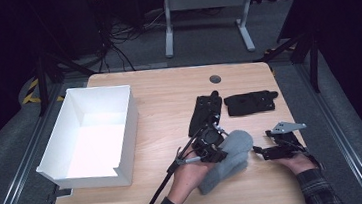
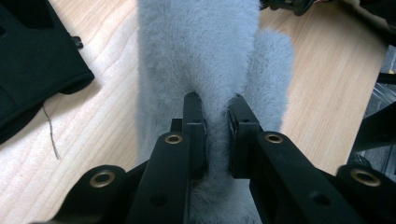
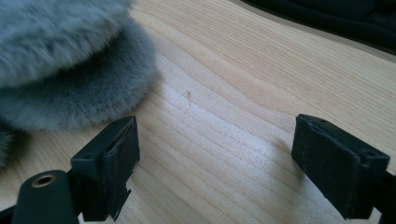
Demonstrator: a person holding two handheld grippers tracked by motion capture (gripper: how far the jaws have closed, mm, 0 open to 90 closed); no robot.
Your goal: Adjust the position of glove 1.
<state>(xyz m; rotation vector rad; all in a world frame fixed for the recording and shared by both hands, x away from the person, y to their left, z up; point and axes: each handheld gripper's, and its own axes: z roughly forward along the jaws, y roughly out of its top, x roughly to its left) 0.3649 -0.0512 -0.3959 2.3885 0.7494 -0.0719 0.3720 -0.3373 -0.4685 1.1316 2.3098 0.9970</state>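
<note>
Nearest the camera in the left gripper view, our left gripper (image 2: 215, 119) has its two black jaws pinched onto a fold of the grey fleece mitten (image 2: 205, 56), with the pile bulging out on both sides of the pads; we read this as a firm grip. In the high view the grey fleece mitten (image 1: 229, 158) lies on the wooden table (image 1: 163, 98) at about 5 o'clock from the table's centre, just left of the right gripper (image 1: 264, 150). In the right gripper view the right gripper (image 3: 215, 161) stands wide open with bare wood between its jaws and holds nothing; the mitten's rounded edge sits at its 10 o'clock, just beside the left jaw but not between the pads. We judge the work to be at an early stage: the mitten is seized but not yet carried anywhere, and the white box (image 1: 92, 135), at 9 o'clock from the mitten and well apart from it, shows no contents. Two black gloves (image 1: 234, 106) lie untouched at 12 o'clock from the mitten. The mitten is thick, fuzzy and limp, with a rounded tip and a separate thumb lobe; it should deform readily under the pads.
</note>
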